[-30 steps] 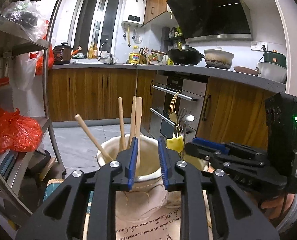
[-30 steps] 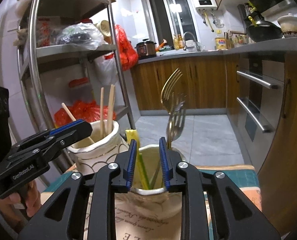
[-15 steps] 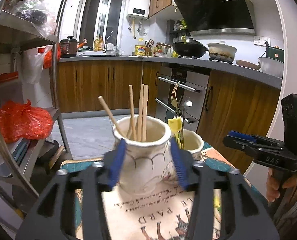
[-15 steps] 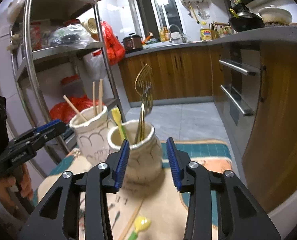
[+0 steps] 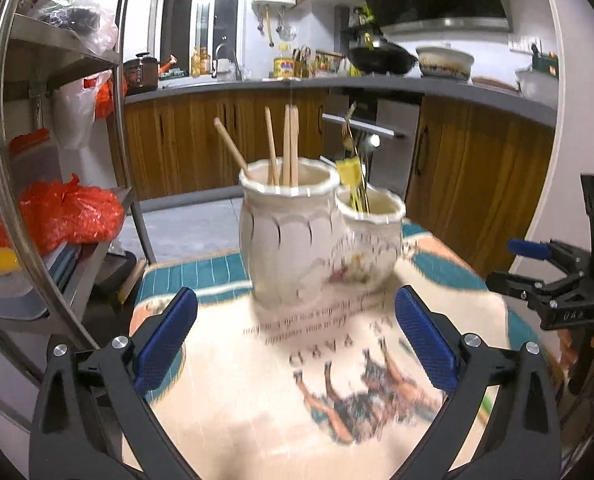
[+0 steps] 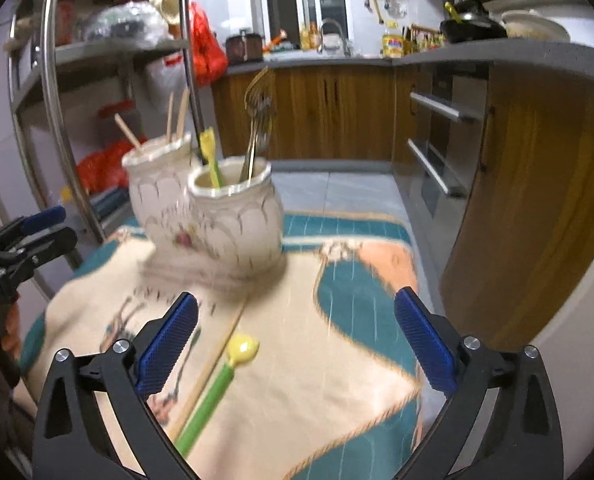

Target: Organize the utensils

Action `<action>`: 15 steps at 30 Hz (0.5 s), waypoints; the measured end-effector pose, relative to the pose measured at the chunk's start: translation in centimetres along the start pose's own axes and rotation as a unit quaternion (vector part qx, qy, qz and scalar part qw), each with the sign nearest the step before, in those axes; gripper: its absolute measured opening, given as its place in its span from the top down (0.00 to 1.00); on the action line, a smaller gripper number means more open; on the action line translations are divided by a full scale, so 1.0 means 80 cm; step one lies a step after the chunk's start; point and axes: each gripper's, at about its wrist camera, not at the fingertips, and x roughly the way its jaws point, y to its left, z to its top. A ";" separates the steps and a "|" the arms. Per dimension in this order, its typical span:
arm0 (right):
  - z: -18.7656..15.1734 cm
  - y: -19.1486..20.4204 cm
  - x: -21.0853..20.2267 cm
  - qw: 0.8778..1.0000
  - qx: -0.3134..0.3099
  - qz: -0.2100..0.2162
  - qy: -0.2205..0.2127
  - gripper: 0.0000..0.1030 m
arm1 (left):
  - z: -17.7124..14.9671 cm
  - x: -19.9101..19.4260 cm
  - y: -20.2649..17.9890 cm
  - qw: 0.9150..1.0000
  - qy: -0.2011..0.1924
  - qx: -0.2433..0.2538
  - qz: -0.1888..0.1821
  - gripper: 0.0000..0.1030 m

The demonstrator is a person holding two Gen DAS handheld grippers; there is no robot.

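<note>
Two cream ceramic jars stand side by side on a printed cloth (image 6: 337, 360). The chopstick jar (image 5: 285, 236) (image 6: 157, 196) holds several wooden chopsticks (image 5: 289, 144). The fork jar (image 5: 373, 240) (image 6: 237, 224) holds gold forks (image 6: 257, 120) and a yellow-green utensil (image 6: 211, 156). A green-handled yellow spoon (image 6: 217, 388) and a loose chopstick (image 6: 213, 356) lie on the cloth near my right gripper (image 6: 296, 298). My left gripper (image 5: 295, 296) hangs short of the chopstick jar. The jaws of both grippers are opening wide, with nothing between them.
A steel shelf rack (image 5: 1, 140) with red bags (image 5: 65, 212) stands left of the table. Wooden cabinets and an oven (image 6: 437, 152) line the far side and right. The cloth's edge drops off at the right (image 6: 413, 380).
Both grippers have drawn back from the jars and sunk a little, and their jaws have spread from nearly shut to wide. The spoon on the cloth has come into the right wrist view.
</note>
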 end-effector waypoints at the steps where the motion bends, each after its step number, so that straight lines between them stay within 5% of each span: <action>1: -0.004 0.002 0.002 1.000 -0.001 0.000 0.009 0.05 | -0.007 0.000 -0.002 1.000 0.006 0.005 0.002 0.05; 15: -0.045 0.032 0.019 0.996 -0.022 -0.008 0.089 0.05 | -0.042 0.005 -0.011 0.999 0.047 0.000 -0.014 0.05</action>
